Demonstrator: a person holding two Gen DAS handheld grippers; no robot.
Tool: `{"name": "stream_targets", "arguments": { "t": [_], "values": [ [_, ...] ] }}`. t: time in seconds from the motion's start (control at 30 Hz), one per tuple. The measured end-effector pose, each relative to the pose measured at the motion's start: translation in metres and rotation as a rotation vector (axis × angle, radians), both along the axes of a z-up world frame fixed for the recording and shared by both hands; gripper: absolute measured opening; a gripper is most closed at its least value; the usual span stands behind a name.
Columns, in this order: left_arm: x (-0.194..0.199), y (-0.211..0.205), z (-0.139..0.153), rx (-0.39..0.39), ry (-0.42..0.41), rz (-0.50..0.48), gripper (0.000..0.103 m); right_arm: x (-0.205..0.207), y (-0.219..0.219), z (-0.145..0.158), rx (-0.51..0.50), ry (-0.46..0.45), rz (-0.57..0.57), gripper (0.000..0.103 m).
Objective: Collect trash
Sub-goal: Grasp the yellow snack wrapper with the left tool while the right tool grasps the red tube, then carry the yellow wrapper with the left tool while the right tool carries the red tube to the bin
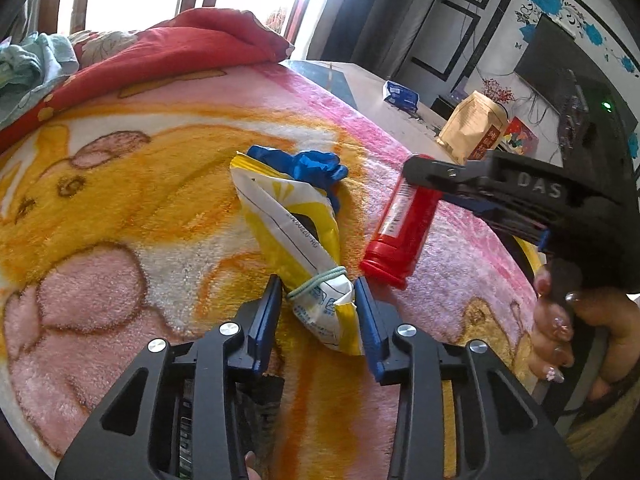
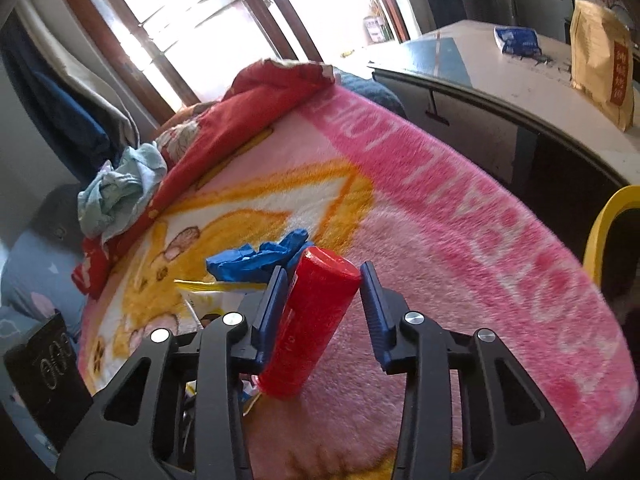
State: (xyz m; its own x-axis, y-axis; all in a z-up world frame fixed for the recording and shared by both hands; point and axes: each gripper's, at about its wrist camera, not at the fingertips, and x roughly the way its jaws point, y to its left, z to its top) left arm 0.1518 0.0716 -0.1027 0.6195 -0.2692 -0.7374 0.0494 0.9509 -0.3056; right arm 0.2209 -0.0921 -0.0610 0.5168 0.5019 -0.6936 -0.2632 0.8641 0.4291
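Trash is lying on the pink-and-orange cartoon blanket (image 1: 120,208) in the left wrist view: a yellow-and-white snack bag (image 1: 296,240) cinched by a pale green elastic band (image 1: 320,282), a crumpled blue glove (image 1: 308,166) touching its far end, and a red cylindrical bottle (image 1: 400,226) just to the right. The left gripper (image 1: 318,300) is standing wide apart, its blue pads flanking the bag's banded neck without clearly pressing on it. The bag's long axis is running away from the gripper and slightly leftward, so the neck is the nearest part. The right gripper (image 1: 424,176) is reaching in from the right over the bottle's far end.

In the right wrist view, the right gripper (image 2: 324,300) is straddling the red bottle (image 2: 316,320), whose long axis is running roughly along the fingers, tilted a little. The left pad looks to be touching it; a gap is showing at the right pad, so the jaws are not yet clamping. The blue glove (image 2: 260,260) and the snack bag (image 2: 212,296) are lying just left, nearer the other hand.
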Motion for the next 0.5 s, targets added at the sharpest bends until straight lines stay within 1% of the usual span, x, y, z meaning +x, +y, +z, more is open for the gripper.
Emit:
{"name": "stream_targets", "arguments": {
  "t": [0.17, 0.4, 0.5],
  "values": [
    [-0.004, -0.002, 0.005, -0.019, -0.008, 0.009, 0.032, -0.005, -0.014, 0.009, 0.012, -0.023, -0.013, 0.029],
    [-0.014, -0.014, 0.024, -0.017, -0.057, -0.008, 0.032, -0.014, -0.030, 0.022, 0.028, -0.060, -0.026, 0.028],
    [-0.016, -0.022, 0.032, -0.013, -0.075, -0.023, 0.032, -0.018, -0.038, 0.030, 0.019, -0.088, -0.033, 0.028]
  ]
}}
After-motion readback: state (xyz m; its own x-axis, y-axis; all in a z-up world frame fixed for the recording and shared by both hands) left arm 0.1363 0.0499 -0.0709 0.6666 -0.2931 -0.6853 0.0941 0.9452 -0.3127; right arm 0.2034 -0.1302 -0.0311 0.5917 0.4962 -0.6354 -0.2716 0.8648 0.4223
